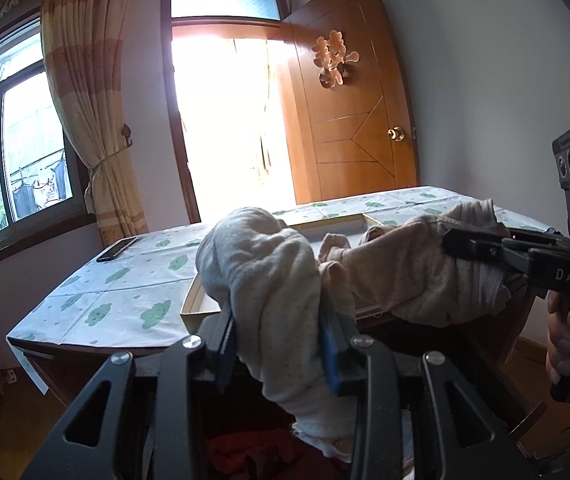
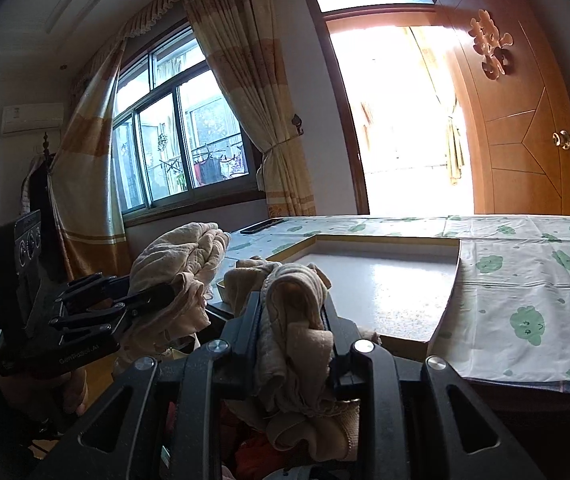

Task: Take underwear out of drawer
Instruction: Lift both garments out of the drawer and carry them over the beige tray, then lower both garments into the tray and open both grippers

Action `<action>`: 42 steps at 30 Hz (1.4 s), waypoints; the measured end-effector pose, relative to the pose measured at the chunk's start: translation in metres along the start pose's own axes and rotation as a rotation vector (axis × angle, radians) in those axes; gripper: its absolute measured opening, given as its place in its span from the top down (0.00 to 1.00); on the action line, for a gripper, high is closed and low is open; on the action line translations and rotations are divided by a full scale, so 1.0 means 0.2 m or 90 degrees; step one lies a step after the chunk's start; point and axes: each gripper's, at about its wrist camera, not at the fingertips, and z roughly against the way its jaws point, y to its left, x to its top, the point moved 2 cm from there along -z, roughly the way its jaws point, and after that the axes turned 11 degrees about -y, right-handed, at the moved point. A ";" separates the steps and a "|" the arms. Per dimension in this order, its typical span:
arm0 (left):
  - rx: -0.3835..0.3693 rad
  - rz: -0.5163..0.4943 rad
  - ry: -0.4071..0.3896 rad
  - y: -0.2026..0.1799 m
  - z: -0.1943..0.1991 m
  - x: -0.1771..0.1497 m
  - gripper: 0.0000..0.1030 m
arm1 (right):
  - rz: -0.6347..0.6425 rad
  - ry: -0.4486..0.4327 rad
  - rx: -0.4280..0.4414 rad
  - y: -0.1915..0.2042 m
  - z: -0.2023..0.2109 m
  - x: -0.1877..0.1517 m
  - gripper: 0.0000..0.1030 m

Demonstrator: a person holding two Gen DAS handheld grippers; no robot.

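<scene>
Underwear raised in both grippers above the drawer

Grippers first: we hold the left gripper [image 1: 281,344] pointing slightly downward toward the table, its jaws narrowed onto a bunched, cream-white cotton piece of underwear with fine dots [image 1: 261,276]. The cloth balloons above the blue-edged pads and trails down between them toward the drawer below. Our right gripper [image 2: 295,320] sits at much the same tilt, just beside the left one, and its jaws are likewise pressed in on a crumpled beige cotton piece of underwear [image 2: 297,320] that folds over the fingertips and hangs in a ragged tail underneath. In the left wrist view the right gripper enters from the right edge, with our hand [image 1: 565,344] wrapped round its black handle.

Both bundles look soft, wrinkled and pale, the left one whiter, the right one more tan. We cannot tell whether they are two garments or two ends of one; in the left wrist view the cloth seems to bridge between the two grippers.

Beneath the grippers we see the dark open wooden drawer [image 1: 525,412] with red fabric [image 1: 245,452] lying in it. Beyond stands the table with a white cloth printed with green clouds [image 2: 525,280], bearing a shallow cream-rimmed tray [image 2: 385,280] and a dark phone [image 1: 117,249] near its far-left edge.
</scene>
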 end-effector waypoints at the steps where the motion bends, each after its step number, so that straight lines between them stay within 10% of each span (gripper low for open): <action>1: -0.002 0.000 0.001 0.00 -0.02 0.01 0.67 | -0.001 0.001 -0.004 0.00 -0.01 0.01 0.73; 42: -0.049 -0.008 0.172 -0.10 -1.04 0.22 0.67 | -0.028 0.060 -0.197 -0.52 -0.66 0.36 0.73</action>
